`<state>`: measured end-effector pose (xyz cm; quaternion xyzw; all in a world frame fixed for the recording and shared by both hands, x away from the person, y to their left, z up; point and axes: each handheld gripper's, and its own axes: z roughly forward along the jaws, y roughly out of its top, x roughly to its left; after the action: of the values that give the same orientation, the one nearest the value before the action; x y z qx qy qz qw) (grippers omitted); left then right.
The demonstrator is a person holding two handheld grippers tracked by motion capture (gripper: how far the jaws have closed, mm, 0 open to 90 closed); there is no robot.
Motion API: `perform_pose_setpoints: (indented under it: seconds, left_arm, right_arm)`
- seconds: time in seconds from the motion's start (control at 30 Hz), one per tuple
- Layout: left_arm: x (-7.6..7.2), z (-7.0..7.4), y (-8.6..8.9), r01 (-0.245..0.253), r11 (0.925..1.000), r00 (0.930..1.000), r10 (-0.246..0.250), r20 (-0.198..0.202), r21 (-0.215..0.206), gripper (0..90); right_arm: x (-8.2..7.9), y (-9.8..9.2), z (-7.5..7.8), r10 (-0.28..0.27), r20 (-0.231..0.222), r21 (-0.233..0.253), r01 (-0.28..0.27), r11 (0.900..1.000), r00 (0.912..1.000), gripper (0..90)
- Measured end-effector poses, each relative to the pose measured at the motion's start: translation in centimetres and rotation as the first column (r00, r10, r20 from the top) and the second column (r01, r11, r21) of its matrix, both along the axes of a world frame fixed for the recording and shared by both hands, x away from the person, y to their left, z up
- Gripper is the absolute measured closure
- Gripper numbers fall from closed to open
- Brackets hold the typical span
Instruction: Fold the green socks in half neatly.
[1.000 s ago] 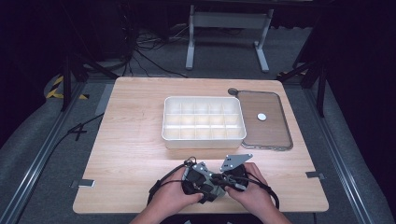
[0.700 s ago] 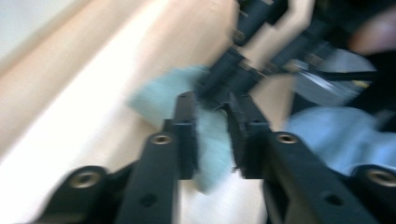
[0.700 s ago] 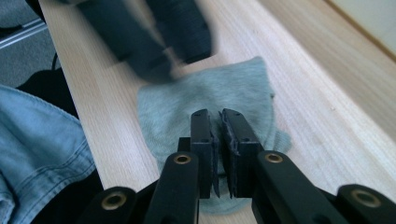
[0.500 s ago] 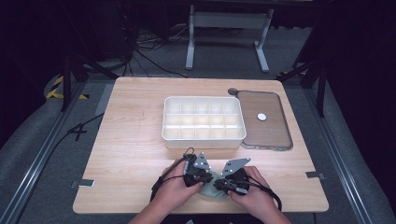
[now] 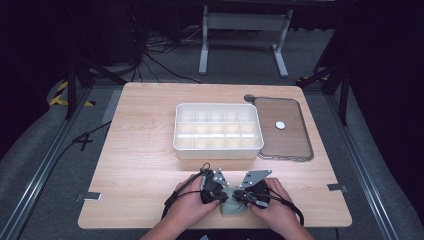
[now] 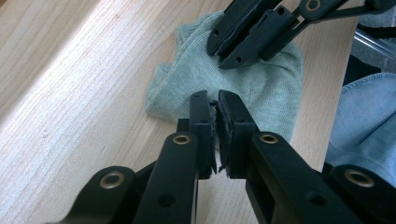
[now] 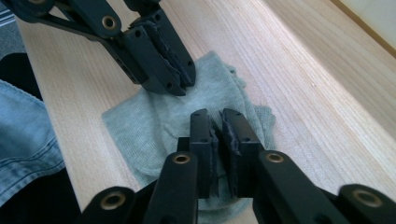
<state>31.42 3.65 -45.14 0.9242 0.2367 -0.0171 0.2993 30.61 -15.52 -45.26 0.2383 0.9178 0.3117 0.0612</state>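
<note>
Pale wooden table [image 5: 140, 150], crumpled grey-green knitted cloth [image 6: 224, 84], folded edges

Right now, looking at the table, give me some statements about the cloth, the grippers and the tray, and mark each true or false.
1. The pale green knitted cloth lies on the light wooden table. True.
2. The white compartment tray holds small parts. False: its compartments look empty.
3. The left gripper and the right gripper are both over the cloth. True.
4. The cloth sits inside the tray. False: it lies near the table's front edge.
5. A brown lid lies beside the tray. True.
</note>
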Motion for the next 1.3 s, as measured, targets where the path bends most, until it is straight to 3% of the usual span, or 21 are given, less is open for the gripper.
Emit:
perform_pose_setpoints:
  seconds: [0.1,0.23,0.37,0.47,0.57,0.73,0.8,1.03,1.2,1.3]
  left_arm:
    - [0.0,0.0,0.0,-0.001,1.0,1.0,0.001,-0.001,0.009,83.4]
    - [-0.2,-0.1,-0.2,-0.01,0.9999,0.9999,0.01,0.014,0.01,84.1]
    - [-0.1,-0.2,-0.2,-0.023,0.9997,0.9995,0.023,0.022,0.002,84.3]
    - [0.0,-0.1,-0.3,-0.017,0.9999,0.9993,0.017,0.032,0.001,84.1]
    - [0.0,0.1,-0.1,-0.031,0.9992,0.9987,0.032,0.04,-0.027,82.3]
    - [0.2,0.8,0.8,-0.04,0.9959,0.998,0.044,0.045,-0.081,78.3]
    - [0.3,1.2,1.4,-0.047,0.9926,0.9987,0.049,0.013,-0.112,77.2]
    - [0.7,0.6,2.7,-0.043,0.999,0.9991,0.043,0.002,-0.017,72.8]
    - [0.5,-0.2,2.2,0.024,0.9981,0.9997,-0.024,0.004,0.057,76.6]
    - [0.5,-0.4,1.9,0.04,0.9963,0.9992,-0.04,0.003,0.076,77.5]
  right_arm:
    - [-0.1,0.0,0.3,-0.003,0.004,0.008,0.003,1.0,1.0,81.0]
    - [-0.4,-0.6,1.9,-0.01,0.014,0.05,0.009,0.999,0.9999,83.2]
    - [-0.9,-1.4,3.2,-0.021,0.016,0.046,0.02,0.999,0.9997,82.2]
    - [-0.9,-1.2,2.7,-0.002,-0.008,0.016,0.002,1.0,1.0,81.7]
    - [-0.6,-0.4,0.8,0.011,-0.03,-0.077,-0.014,0.997,0.9995,84.5]
    - [-0.5,-0.2,0.4,0.005,-0.039,-0.072,-0.008,0.997,0.9992,84.9]
    - [-0.4,-0.3,0.4,0.001,-0.041,-0.074,-0.004,0.997,0.9992,84.9]
    - [-0.1,-0.3,0.3,0.004,-0.044,-0.07,-0.007,0.998,0.999,85.3]
    - [0.3,-0.3,0.2,0.0,-0.049,-0.05,-0.002,0.999,0.9988,85.4]
    - [0.4,-0.4,0.2,0.002,-0.053,-0.047,-0.004,0.999,0.9986,85.4]
